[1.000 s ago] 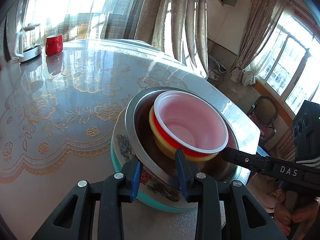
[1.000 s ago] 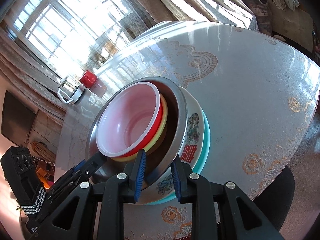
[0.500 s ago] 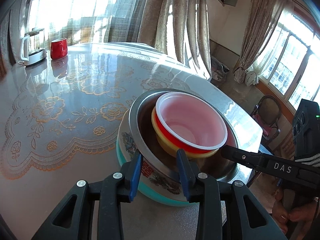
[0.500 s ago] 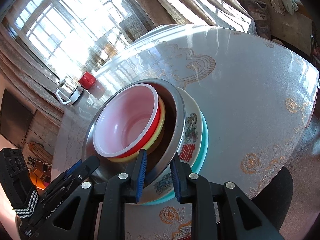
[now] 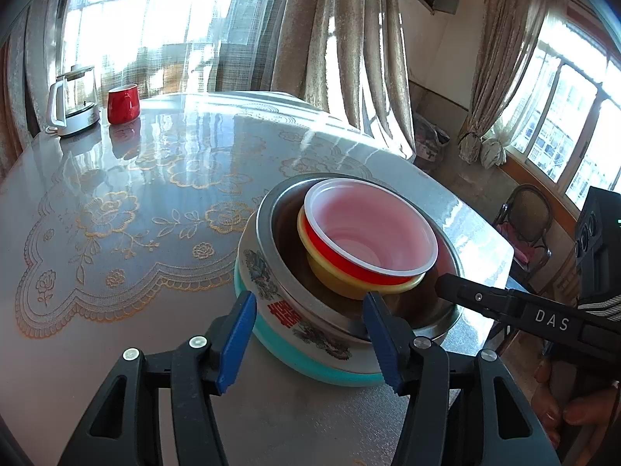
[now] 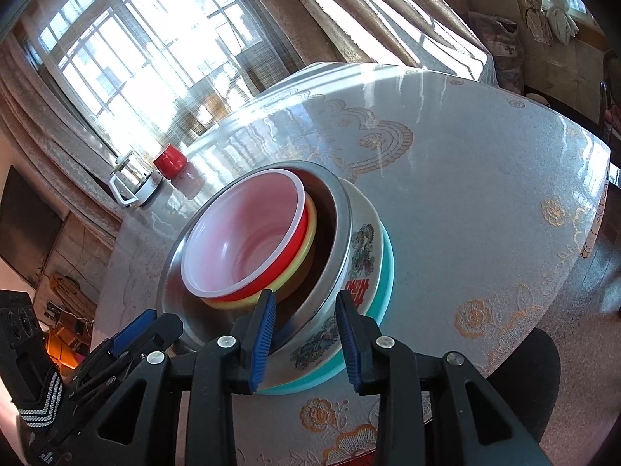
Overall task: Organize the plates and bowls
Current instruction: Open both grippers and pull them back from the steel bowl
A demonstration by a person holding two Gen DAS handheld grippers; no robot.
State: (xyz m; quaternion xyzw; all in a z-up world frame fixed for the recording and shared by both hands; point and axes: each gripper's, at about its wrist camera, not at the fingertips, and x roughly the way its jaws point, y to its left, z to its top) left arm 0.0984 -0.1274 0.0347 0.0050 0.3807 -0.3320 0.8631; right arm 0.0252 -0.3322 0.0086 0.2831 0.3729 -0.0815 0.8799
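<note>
A nested stack is sitting lower centre on the lace-patterned table (image 5: 116,178): teal plate (image 5: 295,353), painted porcelain bowl (image 5: 271,295), steel bowl (image 5: 271,233), yellow bowl (image 5: 330,279), then a red bowl (image 5: 368,229) glowing pink inside. Both the left gripper (image 5: 310,334) and the right gripper (image 6: 304,334) are gaping apart around the stack's near rim, gripping nothing.

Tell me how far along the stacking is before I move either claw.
Stacking looks done: the red bowl sits in the yellow bowl, inside the steel bowl, on the patterned plate and teal plate, all on the table. Both claws, left and right, are open, holding nothing. Only the red mug and kettle stand apart.
</note>
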